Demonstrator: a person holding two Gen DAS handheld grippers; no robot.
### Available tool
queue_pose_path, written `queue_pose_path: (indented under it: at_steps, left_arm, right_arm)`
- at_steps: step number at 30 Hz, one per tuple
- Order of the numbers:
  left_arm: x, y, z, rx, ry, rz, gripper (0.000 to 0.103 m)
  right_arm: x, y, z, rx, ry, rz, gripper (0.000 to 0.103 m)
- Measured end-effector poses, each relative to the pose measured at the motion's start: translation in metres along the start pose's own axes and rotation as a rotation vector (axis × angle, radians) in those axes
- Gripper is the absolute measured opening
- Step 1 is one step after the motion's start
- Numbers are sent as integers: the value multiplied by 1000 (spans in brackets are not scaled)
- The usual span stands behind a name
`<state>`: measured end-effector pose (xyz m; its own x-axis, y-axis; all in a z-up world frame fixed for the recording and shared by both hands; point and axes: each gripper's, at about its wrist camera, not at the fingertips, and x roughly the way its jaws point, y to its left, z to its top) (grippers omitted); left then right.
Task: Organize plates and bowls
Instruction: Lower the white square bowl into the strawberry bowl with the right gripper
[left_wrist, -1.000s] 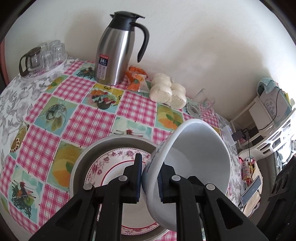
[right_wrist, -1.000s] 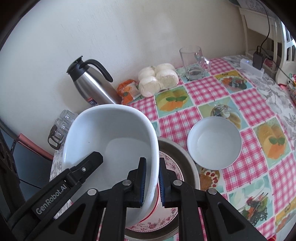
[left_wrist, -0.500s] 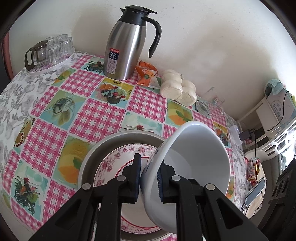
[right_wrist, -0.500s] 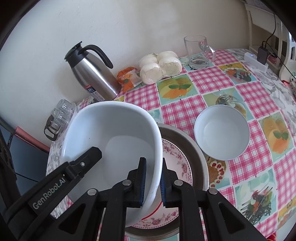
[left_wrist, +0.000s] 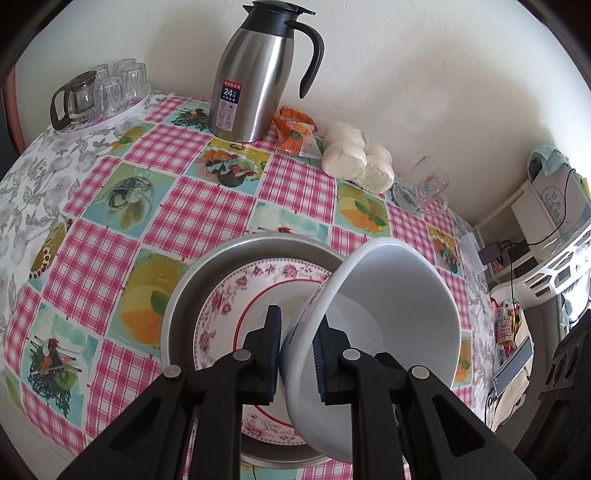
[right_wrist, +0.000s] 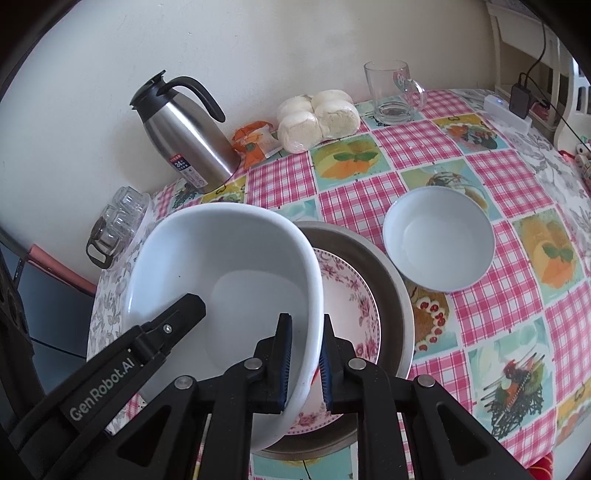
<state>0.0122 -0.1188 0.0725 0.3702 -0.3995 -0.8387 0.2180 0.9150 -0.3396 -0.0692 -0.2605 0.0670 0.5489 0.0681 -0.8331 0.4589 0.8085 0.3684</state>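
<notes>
A large white bowl (left_wrist: 399, 302) (right_wrist: 236, 273) is held tilted above a floral plate (left_wrist: 229, 302) (right_wrist: 354, 295) that lies in a metal pan (left_wrist: 184, 295) (right_wrist: 391, 295). My left gripper (left_wrist: 297, 347) is shut on the bowl's near rim. My right gripper (right_wrist: 304, 354) is shut on the opposite rim. The left gripper's finger (right_wrist: 173, 314) shows inside the bowl in the right wrist view. A smaller white bowl (right_wrist: 439, 236) sits on the checked tablecloth right of the pan.
A steel thermos jug (left_wrist: 255, 70) (right_wrist: 184, 136), an orange snack packet (left_wrist: 295, 129), bagged buns (left_wrist: 354, 155) (right_wrist: 317, 118) and a glass mug (right_wrist: 391, 92) stand along the wall. A tray of glasses (left_wrist: 99, 92) is far left. Shelves and cables lie off the table's right.
Both grippers with the big bowl have drawn back and lowered slightly toward the plate in the pan; the bowl stays tilted and gripped at both rims.
</notes>
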Motion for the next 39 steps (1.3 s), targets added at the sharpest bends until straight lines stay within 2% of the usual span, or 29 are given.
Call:
queue_pose_path:
  at_steps: [10,30,39]
  left_arm:
    - [-1,4,-5,-8,4,3,15]
    - [8,19,-4,-71,59,-1,16]
    - [12,23,-3,-96,63,-7,16]
  right_arm:
    - [0,-1,-7,12,15,13,16]
    - [7,5,-8,-5,31,-16,18]
    - [8,7,-8,-20,33,-31,24]
